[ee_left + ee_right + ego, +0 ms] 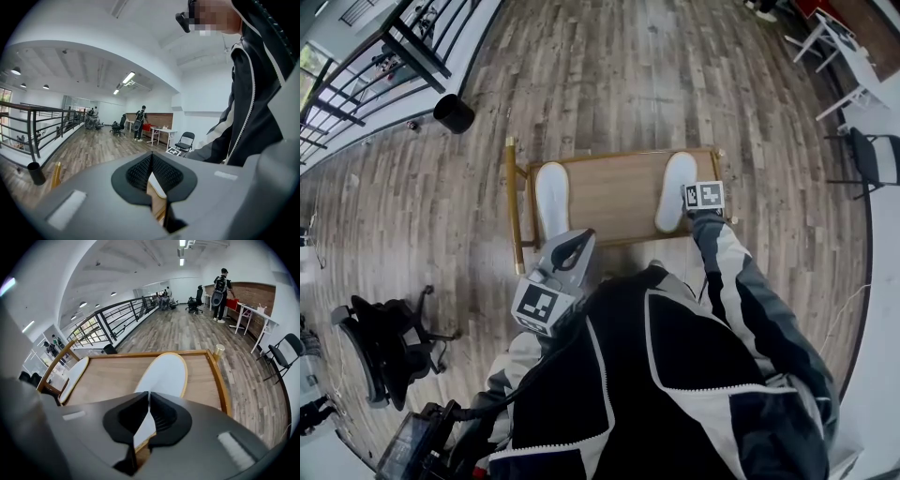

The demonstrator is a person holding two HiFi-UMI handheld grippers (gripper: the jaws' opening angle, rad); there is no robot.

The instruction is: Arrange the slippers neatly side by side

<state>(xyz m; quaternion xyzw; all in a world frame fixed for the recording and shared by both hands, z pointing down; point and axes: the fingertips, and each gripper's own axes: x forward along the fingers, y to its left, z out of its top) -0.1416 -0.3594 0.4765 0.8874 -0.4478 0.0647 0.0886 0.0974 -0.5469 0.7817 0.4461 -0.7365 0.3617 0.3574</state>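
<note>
Head view: two white slippers lie well apart on the desk (609, 192). The left slipper (552, 197) lies along the left edge and the right slipper (675, 190) by the right edge.
Left gripper view: I read the left gripper (151, 161) fingers as pressed together with nothing between them, near the desk's near left corner.
Right gripper view: the right gripper (148, 401) fingers pinch the right slipper's near end.

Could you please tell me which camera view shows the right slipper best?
The right gripper view: the right slipper is large and close, its near end in the right hand-held gripper. The head view shows it nearly whole but small; the left gripper view does not clearly show it.
</note>
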